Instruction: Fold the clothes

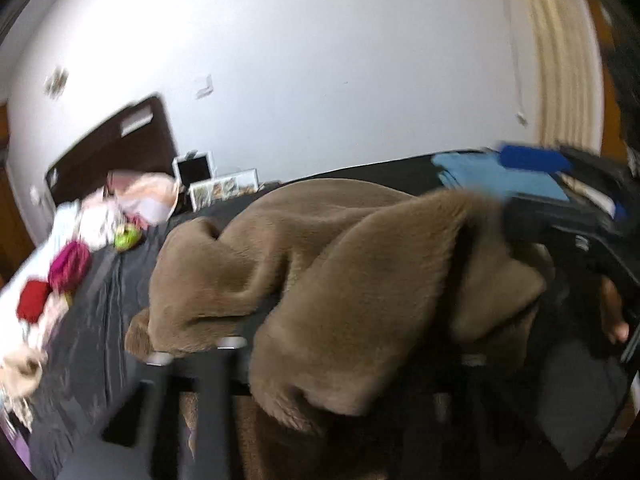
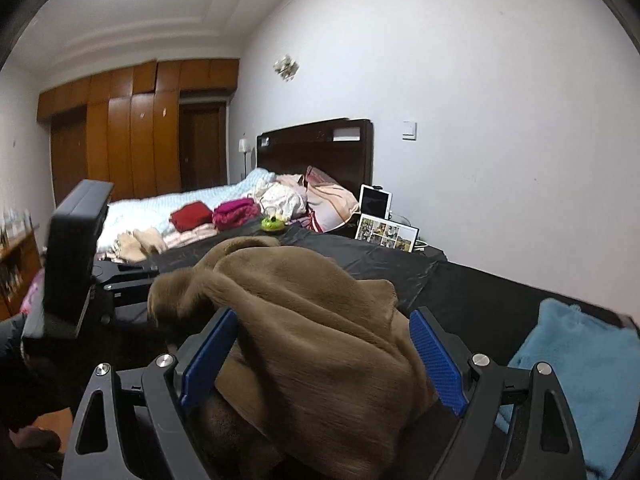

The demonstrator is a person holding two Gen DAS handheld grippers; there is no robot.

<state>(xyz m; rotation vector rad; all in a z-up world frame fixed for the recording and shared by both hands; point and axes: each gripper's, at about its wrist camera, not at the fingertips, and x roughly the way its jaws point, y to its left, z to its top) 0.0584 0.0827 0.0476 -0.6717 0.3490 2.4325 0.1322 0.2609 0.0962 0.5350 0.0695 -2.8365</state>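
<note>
A brown fleece garment [image 1: 340,264] [image 2: 304,340] lies heaped on the black sheet [image 2: 472,292] of a bed. In the blurred left wrist view it drapes over my left gripper [image 1: 320,360] and hides the fingertips. The right wrist view shows the left gripper [image 2: 154,276] at the left with narrow jaws, shut on the garment's bunched edge. My right gripper [image 2: 323,314] [image 1: 506,184] stands open, its blue pads [image 2: 208,360] wide apart. The garment's bulk rests between them.
A light blue fleece cloth [image 2: 580,368] [image 1: 492,176] lies at the right. Folded red [image 2: 191,216] and magenta [image 2: 236,210] clothes, a green toy [image 2: 273,224] and pillows sit near the dark headboard [image 2: 316,148]. A photo frame [image 2: 386,234] stands by the wall.
</note>
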